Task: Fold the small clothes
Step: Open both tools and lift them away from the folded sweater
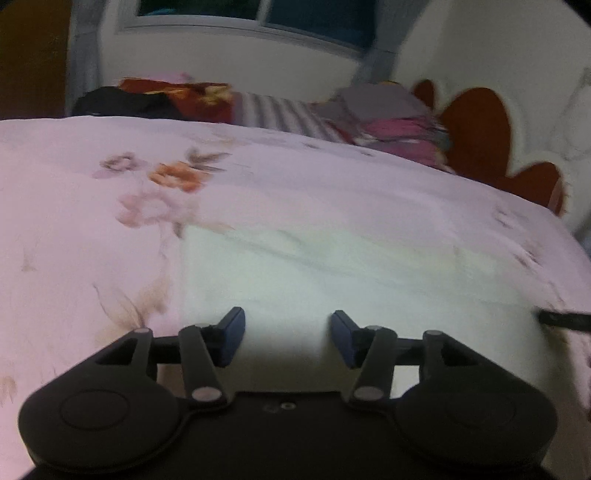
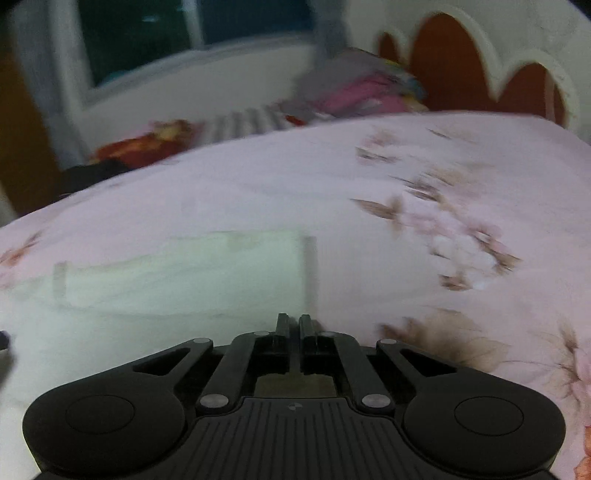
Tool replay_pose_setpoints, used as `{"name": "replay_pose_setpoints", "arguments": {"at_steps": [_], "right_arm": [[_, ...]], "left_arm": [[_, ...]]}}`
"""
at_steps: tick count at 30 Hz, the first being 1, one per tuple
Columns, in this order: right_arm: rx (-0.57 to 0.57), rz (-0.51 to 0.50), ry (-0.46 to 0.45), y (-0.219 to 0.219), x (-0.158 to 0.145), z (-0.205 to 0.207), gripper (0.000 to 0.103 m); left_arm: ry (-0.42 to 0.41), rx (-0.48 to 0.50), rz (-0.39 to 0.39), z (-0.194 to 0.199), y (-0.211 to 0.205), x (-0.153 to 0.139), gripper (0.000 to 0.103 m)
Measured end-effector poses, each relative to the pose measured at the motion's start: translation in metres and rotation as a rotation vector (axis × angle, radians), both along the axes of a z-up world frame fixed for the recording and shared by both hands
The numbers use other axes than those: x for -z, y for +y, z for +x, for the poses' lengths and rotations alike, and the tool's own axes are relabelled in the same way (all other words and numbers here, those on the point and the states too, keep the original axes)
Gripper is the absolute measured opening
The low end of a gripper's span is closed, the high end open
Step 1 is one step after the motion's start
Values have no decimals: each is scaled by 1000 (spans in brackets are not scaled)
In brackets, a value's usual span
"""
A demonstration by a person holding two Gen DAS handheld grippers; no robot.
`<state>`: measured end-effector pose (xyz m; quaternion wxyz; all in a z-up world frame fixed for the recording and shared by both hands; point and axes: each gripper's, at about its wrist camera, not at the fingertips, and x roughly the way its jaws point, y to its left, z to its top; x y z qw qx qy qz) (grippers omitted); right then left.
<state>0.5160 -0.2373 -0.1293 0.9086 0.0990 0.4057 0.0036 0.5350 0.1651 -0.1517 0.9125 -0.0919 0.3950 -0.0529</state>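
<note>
pale white-green garment (image 1: 332, 266) on a pink bedcover (image 1: 74, 229) with orange-and-brown flowers; red-brown scalloped headboard (image 1: 476, 133).

Pink floral bedspread (image 1: 295, 192), scalloped red-and-white headboard (image 1: 476, 129), white wall, dark window (image 2: 140, 40), dim light

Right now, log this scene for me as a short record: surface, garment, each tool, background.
surface: pink floral bedspread
garment: pale white cloth, lying flat on the bedspread
left tool: open, over the cloth's near edge, nothing between the fingers
right tool: shut, at the cloth's right near corner; whether it pinches fabric cannot be told
background: stacked clothes at the far side, window above
</note>
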Motion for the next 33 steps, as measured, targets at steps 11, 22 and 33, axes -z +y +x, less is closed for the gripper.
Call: {"name": "replay_pose_setpoints", "arguments": {"at_steps": [11,22,33], "right_arm": [[-287,157,-34,100,-28,16,2],[-40,48,9,31,-8,13,1],[-155,67,2,55,-26,-43,2]], "left_arm": [[-28,89,38,25,-39,-6,54],[-52,9,-16,6,17,5,48],[-128,39,33,-72,-40,-19,51]]}}
